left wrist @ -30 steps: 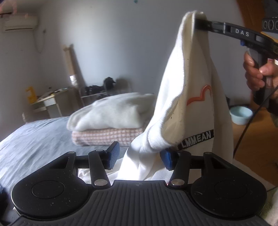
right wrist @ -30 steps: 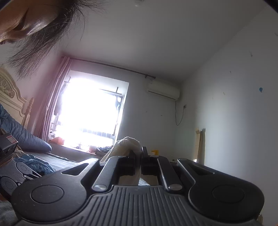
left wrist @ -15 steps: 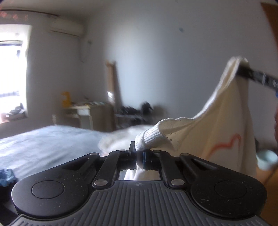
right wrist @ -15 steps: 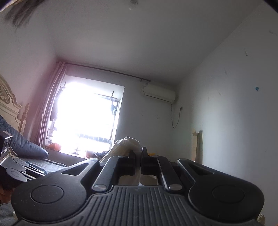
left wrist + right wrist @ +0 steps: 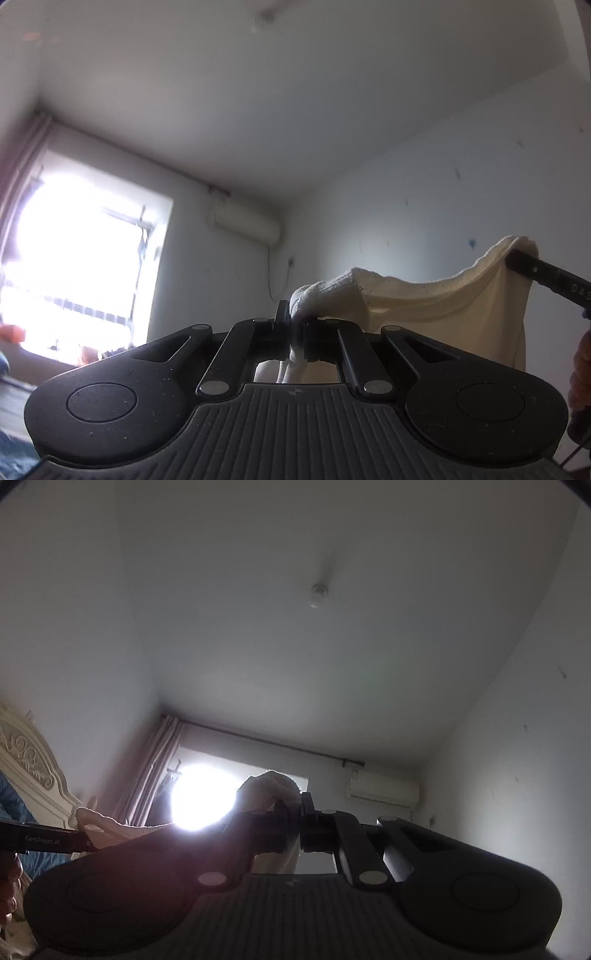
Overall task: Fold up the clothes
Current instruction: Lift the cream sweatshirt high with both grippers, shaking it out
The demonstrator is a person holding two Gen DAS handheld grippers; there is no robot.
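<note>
Fingers (image 5: 284, 325) of the left gripper (image 5: 295, 334): closed fully on a bunched ribbed edge of the cream garment (image 5: 443, 310), cloth pinched between them and trailing down behind the gripper body. Fingers of the right gripper (image 5: 295, 819): likewise closed, clamped on a second gathered edge of the same garment, seen dark against the window (image 5: 199, 801).

Relation: the garment hung in the air between the two grippers, its upper hem running as a shallow sagging line from the left grip across to the right, where the right gripper's black arm entered the left wrist view at the far edge. Long axis therefore side to side, from one hand to the other; neither hand was nearer, each held one end. The hem was slack, so the coming move probably calls for drawing the hands apart to tension it.

Surroundings: both cameras tilted towards the ceiling; air conditioner (image 5: 243, 225) on the wall; carved headboard (image 5: 26, 760) at left. The bed surface was not in view.
</note>
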